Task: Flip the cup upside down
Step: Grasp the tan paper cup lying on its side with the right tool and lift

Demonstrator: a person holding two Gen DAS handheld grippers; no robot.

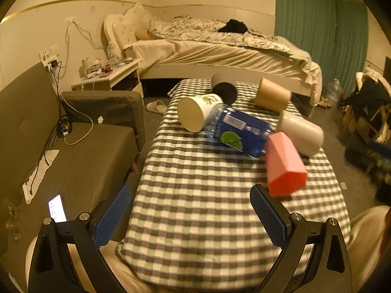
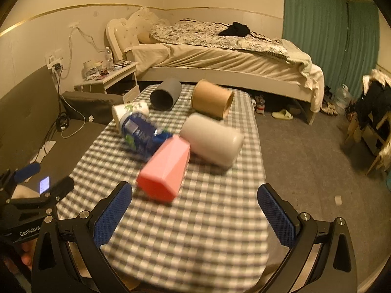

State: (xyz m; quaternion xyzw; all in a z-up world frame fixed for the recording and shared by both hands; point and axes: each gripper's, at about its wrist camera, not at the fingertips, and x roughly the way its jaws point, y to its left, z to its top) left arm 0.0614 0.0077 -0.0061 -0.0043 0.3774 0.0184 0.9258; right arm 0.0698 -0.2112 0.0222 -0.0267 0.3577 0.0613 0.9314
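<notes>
Several cups lie on their sides on a checkered table (image 1: 195, 207) (image 2: 195, 219). A pink faceted cup (image 1: 284, 164) (image 2: 165, 169) lies nearest. Behind it are a white cup (image 1: 301, 131) (image 2: 212, 138), a blue-labelled bottle (image 1: 238, 129) (image 2: 141, 133), a white printed cup (image 1: 198, 112) (image 2: 129, 111), a dark grey cup (image 1: 223, 88) (image 2: 166, 94) and a tan cup (image 1: 272, 95) (image 2: 212, 99). My left gripper (image 1: 190, 214) is open and empty over the table's near end. My right gripper (image 2: 195, 217) is open and empty, just short of the pink cup.
A grey sofa (image 1: 61, 146) with a lit phone (image 1: 57, 207) stands left of the table. A bed (image 1: 220, 48) and nightstand (image 1: 110, 73) are behind. Grey floor (image 2: 317, 158) lies to the right. My left gripper also shows in the right wrist view (image 2: 44, 180).
</notes>
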